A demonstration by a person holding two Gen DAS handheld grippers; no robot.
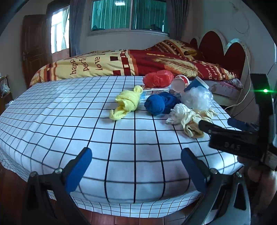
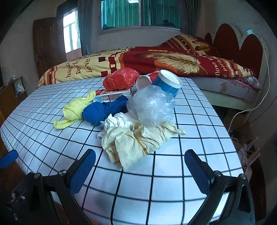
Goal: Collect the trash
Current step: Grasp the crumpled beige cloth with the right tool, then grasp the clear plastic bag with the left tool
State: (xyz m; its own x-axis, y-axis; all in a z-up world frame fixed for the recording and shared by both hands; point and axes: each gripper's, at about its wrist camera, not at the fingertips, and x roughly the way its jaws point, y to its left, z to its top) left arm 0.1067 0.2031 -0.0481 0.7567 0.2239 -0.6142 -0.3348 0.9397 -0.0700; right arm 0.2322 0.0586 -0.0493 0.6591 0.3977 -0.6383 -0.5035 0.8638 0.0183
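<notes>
Right wrist: crumpled tissue [image 2: 131, 138] ahead of jaws

Both wrist cams sit low at the near edge of the checked table [image 1: 72, 110], looking across it toward the bed [image 1: 107, 65] and window [image 2: 140, 13]. Left cam is further back and left, and catches the right gripper [image 1: 216, 124] at its right edge. Right cam is closer in on the same trash pile [image 2: 131, 110].

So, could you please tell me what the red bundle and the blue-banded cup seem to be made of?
The red bundle looks like thin plastic film: glossy and sharply crinkled. The blue-banded cup seems to be paper: matte, with a white rolled rim, though a coating can't be ruled out.
</notes>
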